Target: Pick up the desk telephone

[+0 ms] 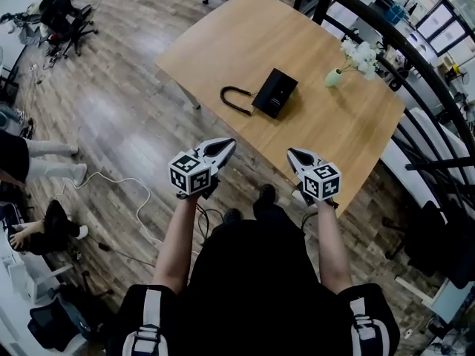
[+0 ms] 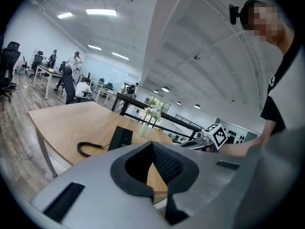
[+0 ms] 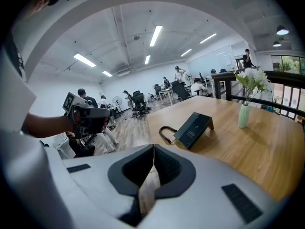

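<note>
Head view: a wooden table (image 1: 245, 43) stands on a plank floor (image 1: 126, 102), and the desk telephone (image 1: 274, 93) lies flat near its middle, black, with its coiled cord (image 1: 236, 99) looping off its left end. A small vase (image 1: 334, 78) of white flowers stands on the table to the right of the telephone, well apart from it. The left gripper (image 1: 227, 145) and the right gripper (image 1: 292, 153) are held side by side at the near edge of the table, both pointing toward the telephone and well short of it. Each has its jaws together, tapering to a single tip.

Left gripper view: the two dark pads meet along a thin line, closed on each other. Beyond them the telephone (image 2: 120, 138) sits on the tabletop with the cord (image 2: 88, 149) at its left and the vase (image 2: 144, 129) behind it. The other gripper's marker cube shows at the right.

Right gripper view: these jaws are also pressed together, pad against pad. The telephone (image 3: 193, 129) lies ahead on the table, its far end propped up, with the vase (image 3: 244, 114) to its right. The left gripper shows at the left, over the floor.
</note>
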`<state>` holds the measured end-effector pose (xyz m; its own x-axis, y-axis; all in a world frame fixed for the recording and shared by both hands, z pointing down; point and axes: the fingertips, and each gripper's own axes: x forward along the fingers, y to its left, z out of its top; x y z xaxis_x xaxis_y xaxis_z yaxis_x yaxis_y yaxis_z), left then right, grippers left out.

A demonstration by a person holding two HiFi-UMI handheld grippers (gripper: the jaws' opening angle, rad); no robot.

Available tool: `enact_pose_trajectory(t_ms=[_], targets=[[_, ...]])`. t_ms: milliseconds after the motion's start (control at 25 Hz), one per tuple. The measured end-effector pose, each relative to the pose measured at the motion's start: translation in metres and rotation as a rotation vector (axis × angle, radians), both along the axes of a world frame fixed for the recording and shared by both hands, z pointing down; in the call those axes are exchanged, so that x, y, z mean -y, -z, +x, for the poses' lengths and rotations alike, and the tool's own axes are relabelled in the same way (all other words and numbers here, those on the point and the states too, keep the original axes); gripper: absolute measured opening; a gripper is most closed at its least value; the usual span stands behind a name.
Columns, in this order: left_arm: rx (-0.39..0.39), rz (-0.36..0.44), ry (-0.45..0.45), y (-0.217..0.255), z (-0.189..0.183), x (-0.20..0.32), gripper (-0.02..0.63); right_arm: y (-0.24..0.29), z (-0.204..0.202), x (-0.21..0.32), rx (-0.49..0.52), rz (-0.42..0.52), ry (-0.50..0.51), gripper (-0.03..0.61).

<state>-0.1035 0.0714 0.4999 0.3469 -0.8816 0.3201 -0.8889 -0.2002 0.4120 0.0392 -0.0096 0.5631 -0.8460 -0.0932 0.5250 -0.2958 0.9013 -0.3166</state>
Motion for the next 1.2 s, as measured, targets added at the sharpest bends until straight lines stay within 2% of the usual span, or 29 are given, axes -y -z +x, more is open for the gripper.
enact_pose_trajectory(t_ms=[520,880,1200], targets=[[0.034,-0.018,0.147,0.007,-0.006,0.019,0.021,-0.005,-0.014,0.043,0.006,-0.014,0.143,0.025],[0.045,-0.035,0.161,0.003,0.012,0.037,0.021,-0.004,-0.014,0.065,0.016,-0.011,0.188,0.024],[0.031,-0.041,0.119,-0.001,0.017,0.059,0.021,-0.01,-0.005,0.078,0.002,-0.012,0.154,0.024]])
